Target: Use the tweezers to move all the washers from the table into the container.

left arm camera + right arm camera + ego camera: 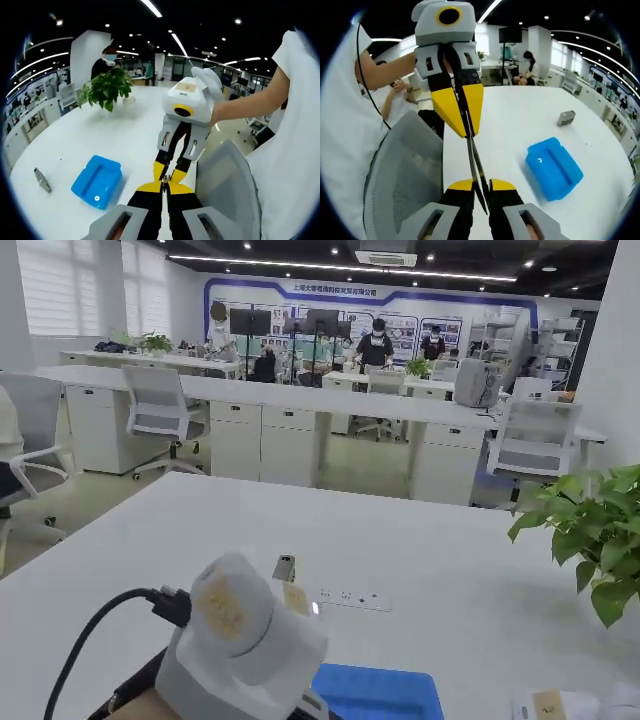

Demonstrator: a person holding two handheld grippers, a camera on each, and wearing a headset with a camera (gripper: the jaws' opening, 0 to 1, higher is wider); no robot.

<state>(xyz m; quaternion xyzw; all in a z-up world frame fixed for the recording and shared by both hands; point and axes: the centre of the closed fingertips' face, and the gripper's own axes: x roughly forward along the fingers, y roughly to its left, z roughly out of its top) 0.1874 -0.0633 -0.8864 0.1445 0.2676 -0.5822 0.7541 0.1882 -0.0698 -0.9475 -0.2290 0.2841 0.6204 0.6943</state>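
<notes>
The left gripper (469,134) and the right gripper (481,184) point at each other, nose to nose, above the table (520,115) edge. Each is closed on the tweezers (474,160), the left on one end and the right further along. The right gripper's grip looks firm, but its pads are partly hidden behind the blades.

The tweezers' long axis runs straight from one set of jaws into the other, roughly along the table edge. The free end passes through the right gripper's jaws towards its camera, so the tips are hard to make out.

The container (565,175) is a blue tray lying flat on the table, off to the side of the tweezers' line and lower. It sits to the right in the right gripper view and to the left in the left gripper view. Neither gripper looks clearly nearer to it.

A small pale ring on the tray floor may be a washer, but it is too small to tell. Any washers on the white table are too small to pick out.

A grey chair back (405,170) stands just beside the grippers on the person's side. A small metal block (566,118) lies beyond the tray.
</notes>
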